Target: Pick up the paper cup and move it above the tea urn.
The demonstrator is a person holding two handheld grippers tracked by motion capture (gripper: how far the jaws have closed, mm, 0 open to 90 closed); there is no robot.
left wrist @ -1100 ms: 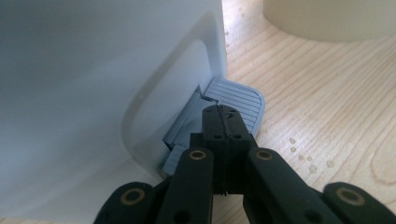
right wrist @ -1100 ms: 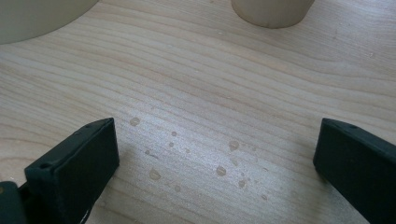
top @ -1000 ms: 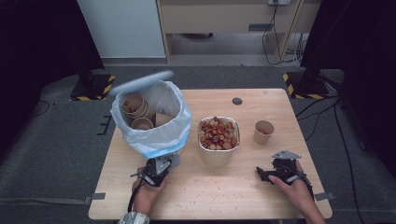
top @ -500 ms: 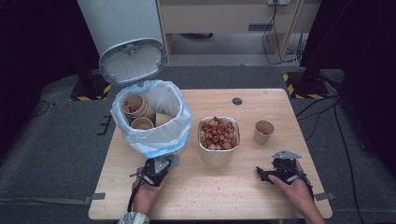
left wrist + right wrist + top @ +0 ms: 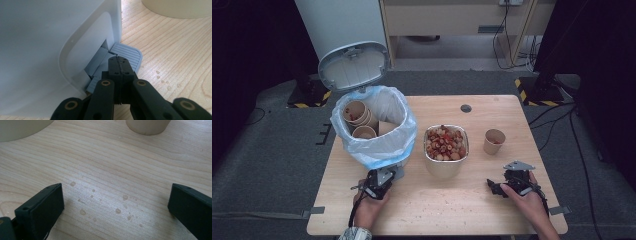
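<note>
The high view looks down over the table (image 5: pixel 512 107); both gripper views skim its wood closely.

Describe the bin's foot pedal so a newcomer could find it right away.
Start at the white bin lined with a blue bag on the left of the wooden table. At the foot of its near side, a small grey ribbed pedal sticks out onto the wood. The left gripper, jaws shut, presses on it, and no other table item is grey and ridged.
</note>
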